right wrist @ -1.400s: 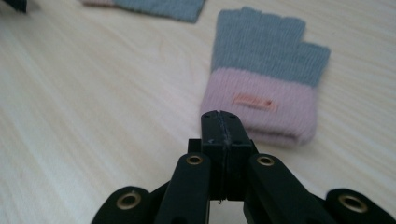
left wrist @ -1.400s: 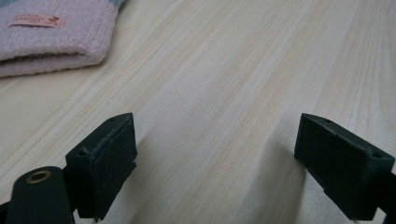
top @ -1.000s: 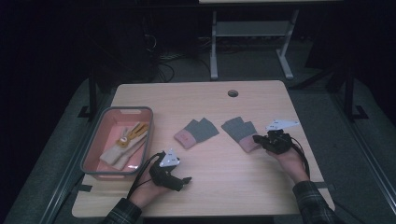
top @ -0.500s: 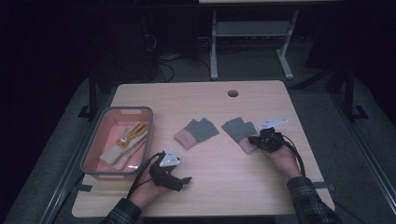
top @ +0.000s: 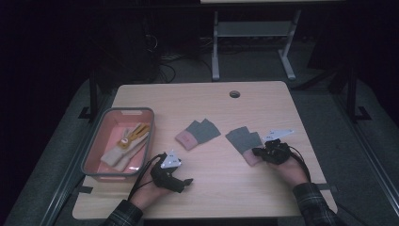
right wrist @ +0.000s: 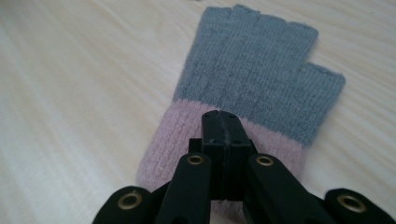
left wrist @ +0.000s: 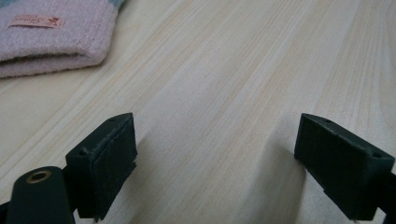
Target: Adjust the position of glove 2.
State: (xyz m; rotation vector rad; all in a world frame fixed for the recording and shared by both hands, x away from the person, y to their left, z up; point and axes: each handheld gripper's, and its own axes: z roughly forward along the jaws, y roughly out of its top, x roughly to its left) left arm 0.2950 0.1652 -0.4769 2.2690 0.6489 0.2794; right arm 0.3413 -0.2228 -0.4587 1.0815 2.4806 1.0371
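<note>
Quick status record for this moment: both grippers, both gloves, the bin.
right gripper: jaws together, over the pink cuff of the right glove; grip on fabric not clear
left gripper: open, over bare table
left glove: flat, untouched
pink bin: at the table's left edge, light-coloured items inside

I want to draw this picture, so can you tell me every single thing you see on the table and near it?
Table: one, light wood, centre, small round hole near the far edge.
Fingerless gloves: two, grey with pink cuffs; left glove mid-table, right glove under the right gripper.
Tray: one, grey rim, pink inside, table's left side, holding beige and yellow items.
Metal frame: one, pale, on the floor behind the table.
Left gripper: black, jaws wide apart, over bare wood.
Right gripper: black, jaws together over the pink cuff.
</note>
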